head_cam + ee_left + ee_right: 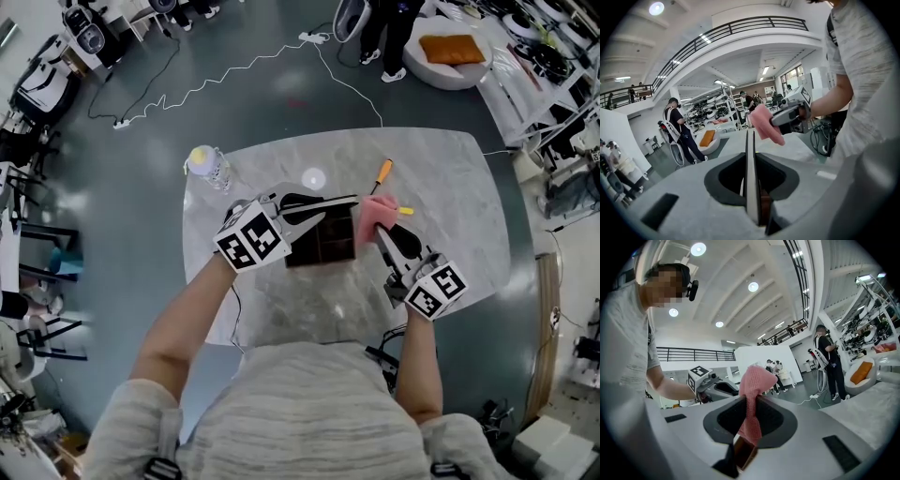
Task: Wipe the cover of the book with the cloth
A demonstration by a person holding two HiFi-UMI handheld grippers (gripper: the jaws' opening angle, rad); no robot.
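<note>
While you stand over it, the pale, marble-patterned table [441, 169] spreads below you with rounded corners, set on a dark grey floor [141, 234]. A white cable [216, 80] snakes across that floor beyond the table. A round white seat with an orange cushion [453, 49] sits at the far right, and a person [389, 33] stands beside it. Racks [553, 94] of equipment line the right side. From the left gripper view the hall is tall and white, with a curved balcony railing [740, 26] overhead.

Counted out, you have one table, one book, one cloth, two grippers, one bottle and one screwdriver. Your left gripper [339, 204] has its jaws drawn nearly together on the dark brown book [323, 239], which it holds over the middle of the table. Its own view shows the book [750, 168] edge-on, pinched between the pads. Your right gripper [384, 230] is clamped on the pink cloth [373, 214], which bunches out beyond the jaw tips at the book's right edge. Whether cloth and cover touch, you cannot tell from these views. In the right gripper view the cloth [752, 394] hangs folded between the closed jaws. The clear bottle [208, 169], yellow-capped, stands at the table's left edge. The orange-handled screwdriver [380, 176] lies beyond the cloth, apart from it.
</note>
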